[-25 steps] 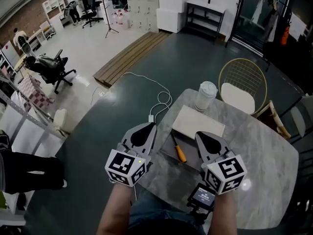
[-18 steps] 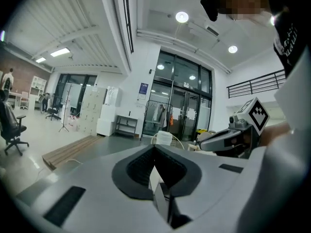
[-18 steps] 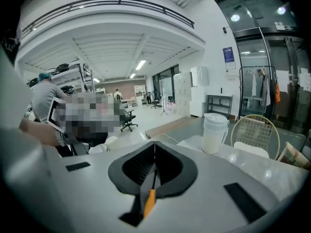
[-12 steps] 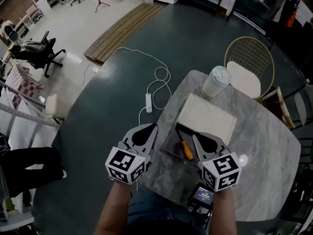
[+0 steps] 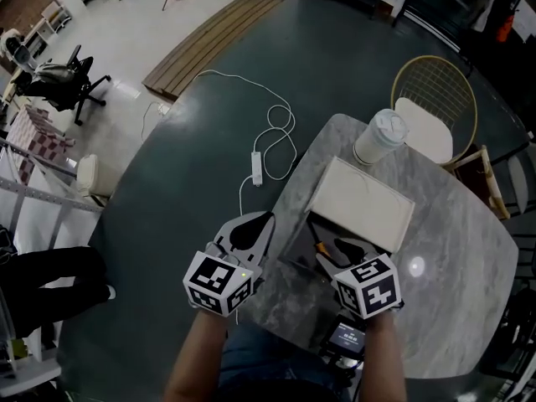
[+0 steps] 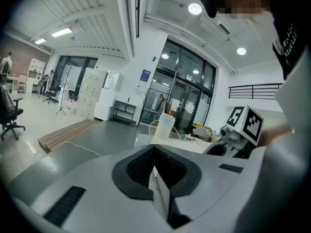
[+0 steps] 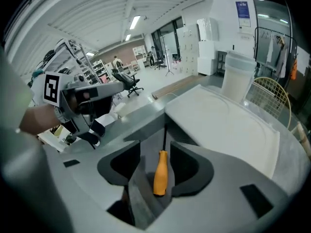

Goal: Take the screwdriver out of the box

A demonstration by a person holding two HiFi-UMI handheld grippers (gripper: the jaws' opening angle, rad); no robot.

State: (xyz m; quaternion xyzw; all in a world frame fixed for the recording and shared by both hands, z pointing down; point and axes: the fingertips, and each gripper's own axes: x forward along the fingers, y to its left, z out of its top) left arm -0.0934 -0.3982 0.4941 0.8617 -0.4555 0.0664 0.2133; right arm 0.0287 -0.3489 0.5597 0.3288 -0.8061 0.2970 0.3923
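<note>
Two jaws of the right hand-held gripper (image 7: 155, 142), opening, straddle the screwdriver (image 7: 161, 173) in the box (image 5: 289, 245). Its long axis runs straight ahead between them, handle nearest. The left hand-held gripper (image 6: 154, 148) is closed, empty and farther off.

Marble table (image 5: 469, 254) with box (image 5: 362, 203) and cup (image 5: 378, 138)

The screwdriver (image 7: 160, 173) has an orange handle and a thin dark shaft. It lies flat inside the open grey box (image 5: 291, 243), its shaft pointing toward the white lid (image 5: 362, 204) behind.
</note>
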